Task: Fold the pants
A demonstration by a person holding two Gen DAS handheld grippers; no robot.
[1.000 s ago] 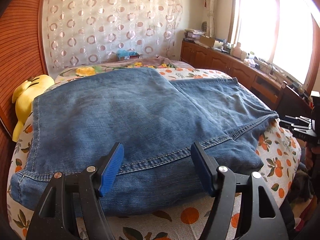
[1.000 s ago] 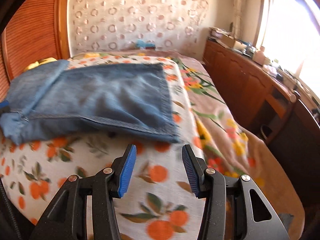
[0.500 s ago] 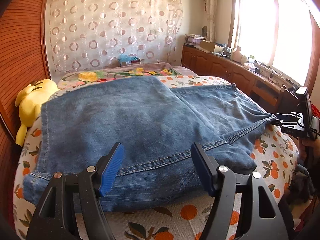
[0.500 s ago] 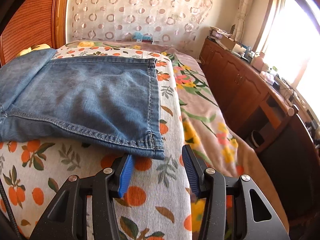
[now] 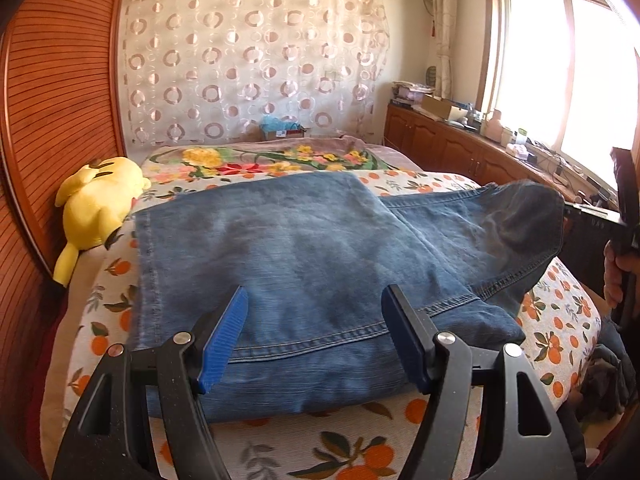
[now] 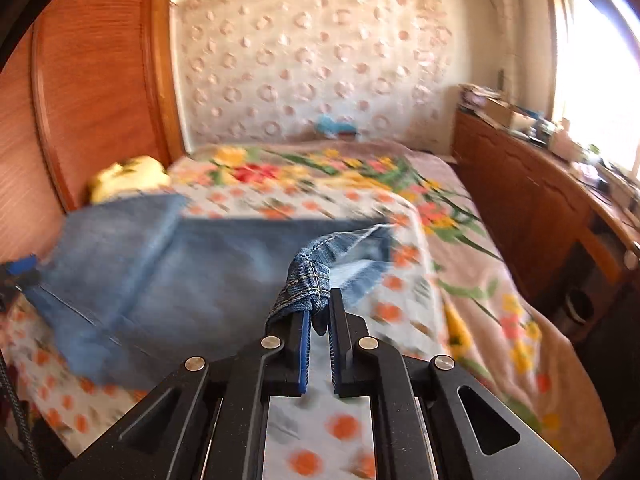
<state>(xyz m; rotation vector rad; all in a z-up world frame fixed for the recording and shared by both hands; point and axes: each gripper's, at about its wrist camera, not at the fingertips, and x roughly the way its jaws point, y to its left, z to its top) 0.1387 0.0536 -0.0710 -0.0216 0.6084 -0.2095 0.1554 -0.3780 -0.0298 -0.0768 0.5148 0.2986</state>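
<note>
Both wrist views look low along the bed [image 5: 560, 332], sharing the jeans [image 5: 304, 256]; right seems nearer.

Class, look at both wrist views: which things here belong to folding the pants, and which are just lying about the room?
Part of the job:
- jeans, hem corner lifted
- right gripper, jaws closing on that hem corner
- left gripper, open above the near edge
- bed, the work surface

Just lying about:
- yellow plush toy
- floral blanket
- clutter on the wooden cabinet
</note>
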